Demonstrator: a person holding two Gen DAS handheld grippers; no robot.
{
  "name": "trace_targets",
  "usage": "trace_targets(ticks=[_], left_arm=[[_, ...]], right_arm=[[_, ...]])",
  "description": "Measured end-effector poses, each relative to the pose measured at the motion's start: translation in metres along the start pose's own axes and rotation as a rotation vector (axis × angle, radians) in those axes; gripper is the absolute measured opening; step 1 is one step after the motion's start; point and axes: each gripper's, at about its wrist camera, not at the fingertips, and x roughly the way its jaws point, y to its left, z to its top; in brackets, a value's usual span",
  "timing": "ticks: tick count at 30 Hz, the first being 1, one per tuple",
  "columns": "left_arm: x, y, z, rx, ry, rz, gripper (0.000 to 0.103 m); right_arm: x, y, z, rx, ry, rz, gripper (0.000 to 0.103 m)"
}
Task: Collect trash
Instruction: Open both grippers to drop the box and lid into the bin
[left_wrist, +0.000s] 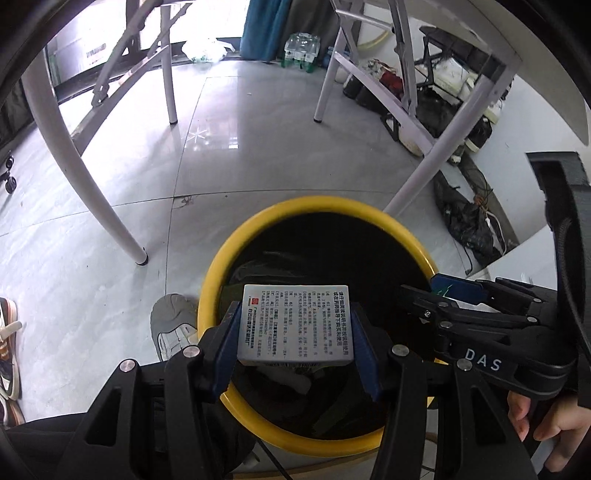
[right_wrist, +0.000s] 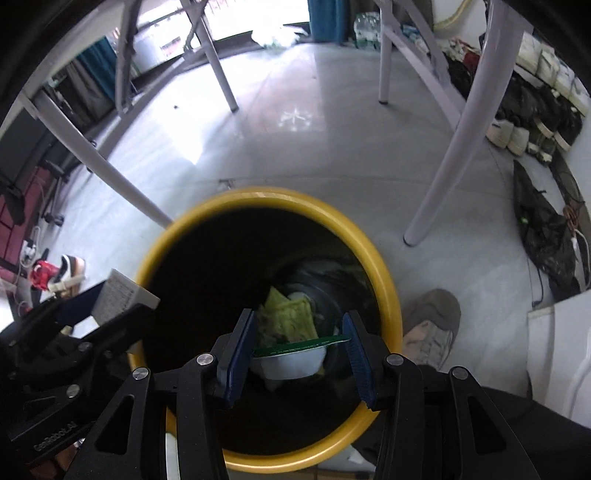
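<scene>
A yellow-rimmed bin (left_wrist: 214, 273) with a black liner stands on the floor, also in the right wrist view (right_wrist: 384, 273). My left gripper (left_wrist: 295, 328) is shut on a grey printed box (left_wrist: 295, 325) and holds it over the bin's mouth; the box also shows in the right wrist view (right_wrist: 122, 295). My right gripper (right_wrist: 299, 343) is over the bin, shut on a white cup with a green lid (right_wrist: 295, 354). In the left wrist view the right gripper (left_wrist: 443, 295) reaches in from the right. Yellow-green wrappers (right_wrist: 288, 314) lie inside the bin.
White table legs (left_wrist: 92, 177) (right_wrist: 447, 155) stand around the bin. A grey shoe (left_wrist: 170, 325) (right_wrist: 432, 325) is next to the bin. Bags, shoes and cables (right_wrist: 543, 236) lie along the right wall. Water bottles (left_wrist: 301, 50) stand far back.
</scene>
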Motion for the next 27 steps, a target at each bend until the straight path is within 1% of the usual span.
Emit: trace_targets(ticks=[3, 10, 22, 27], left_arm=[[-0.002, 0.000, 0.000, 0.007, -0.002, -0.002, 0.050], [0.007, 0.005, 0.001, 0.004, 0.020, 0.003, 0.050], [0.013, 0.004, 0.002, 0.007, 0.028, 0.013, 0.050], [0.013, 0.004, 0.003, 0.005, 0.035, 0.007, 0.050]], right_arm=[[0.001, -0.004, 0.000, 0.019, 0.007, 0.016, 0.046], [0.005, 0.002, -0.002, 0.007, 0.012, 0.021, 0.046], [0.007, 0.002, -0.001, 0.009, 0.021, 0.014, 0.046], [0.009, 0.003, -0.002, 0.007, 0.031, -0.001, 0.047]])
